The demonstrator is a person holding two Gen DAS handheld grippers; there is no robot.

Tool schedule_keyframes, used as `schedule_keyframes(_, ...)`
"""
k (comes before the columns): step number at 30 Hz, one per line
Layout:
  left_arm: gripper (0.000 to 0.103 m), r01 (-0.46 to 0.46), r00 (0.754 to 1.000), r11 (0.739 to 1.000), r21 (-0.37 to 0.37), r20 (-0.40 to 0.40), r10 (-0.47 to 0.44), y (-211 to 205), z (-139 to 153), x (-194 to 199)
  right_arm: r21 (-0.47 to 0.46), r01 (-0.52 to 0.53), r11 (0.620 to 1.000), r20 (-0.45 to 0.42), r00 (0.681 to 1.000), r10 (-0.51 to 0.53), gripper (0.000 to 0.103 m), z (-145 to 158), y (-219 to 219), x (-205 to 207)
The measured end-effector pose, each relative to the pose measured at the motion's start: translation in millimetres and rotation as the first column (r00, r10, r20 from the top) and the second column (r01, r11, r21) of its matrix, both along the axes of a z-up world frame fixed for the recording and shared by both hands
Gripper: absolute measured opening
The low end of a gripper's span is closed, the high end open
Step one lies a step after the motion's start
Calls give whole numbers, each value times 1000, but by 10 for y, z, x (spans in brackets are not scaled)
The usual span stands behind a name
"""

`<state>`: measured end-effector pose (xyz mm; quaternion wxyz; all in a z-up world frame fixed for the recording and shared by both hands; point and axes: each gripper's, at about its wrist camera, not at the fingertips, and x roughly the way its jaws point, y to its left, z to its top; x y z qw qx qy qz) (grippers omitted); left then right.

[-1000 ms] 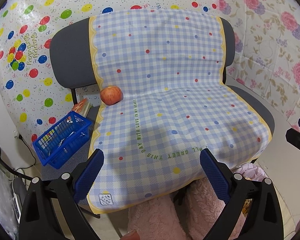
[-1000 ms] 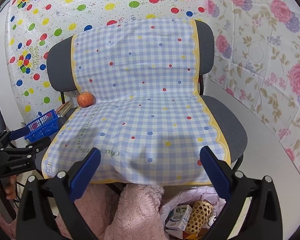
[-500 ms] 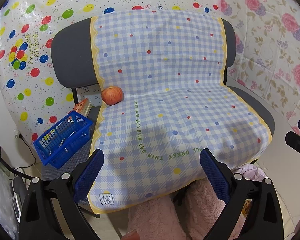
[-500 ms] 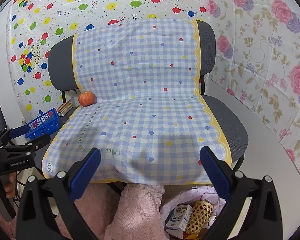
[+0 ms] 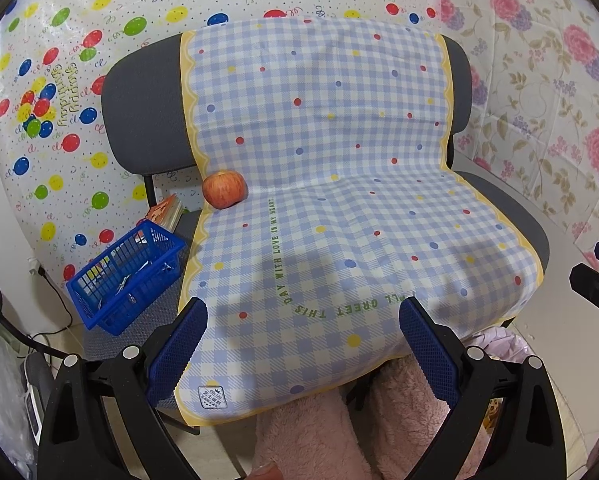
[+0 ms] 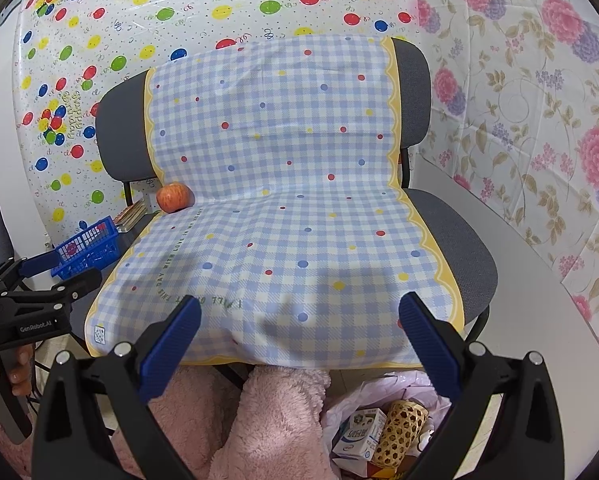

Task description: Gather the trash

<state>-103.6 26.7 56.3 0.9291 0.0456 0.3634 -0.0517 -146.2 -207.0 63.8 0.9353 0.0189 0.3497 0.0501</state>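
Observation:
A red apple lies at the back left of a grey chair covered by a blue checked cloth; it also shows in the right wrist view. My left gripper is open and empty above the seat's front edge. My right gripper is open and empty, also at the front edge. A pink plastic bag on the floor under the right gripper holds a small carton and a woven cup.
A blue plastic basket stands on the floor left of the chair, with books behind it. Pink fluffy fabric is below both grippers. Patterned sheets cover the walls. The left gripper shows at the right wrist view's left edge.
Both views have shifted very slightly; the chair and apple sit a touch further right in the left wrist view. Both grippers stay open. Nothing was picked up.

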Motion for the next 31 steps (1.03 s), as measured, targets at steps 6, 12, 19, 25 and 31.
schedule_keyframes(6, 96, -3, 1000, 1000, 1, 0, 3, -11, -2, -8, 0, -1, 1000, 2, 1000, 1, 97, 0, 9, -11)
schedule_keyframes(12, 96, -1, 1000, 1000, 2, -1, 1, -6, -9, 2, 0, -4, 1000, 3, 1000, 4, 97, -11, -1, -16)
schedule_keyframes(19, 96, -4, 1000, 1000, -2, 1, 4, -6, -22, -14, 9, -8, 1000, 0, 1000, 8, 97, -20, -20, -14)
schedule_keyframes(25, 96, 6, 1000, 999, -39, -2, -6, 17, -139, 78, 20, -12, 1000, -2, 1000, 12, 97, -84, -93, 110)
schedule_keyframes(31, 97, 3, 998, 999, -49, -60, -6, 5, -371, 312, -5, 44, 999, 1, 999, -44, 97, -343, -482, 773)
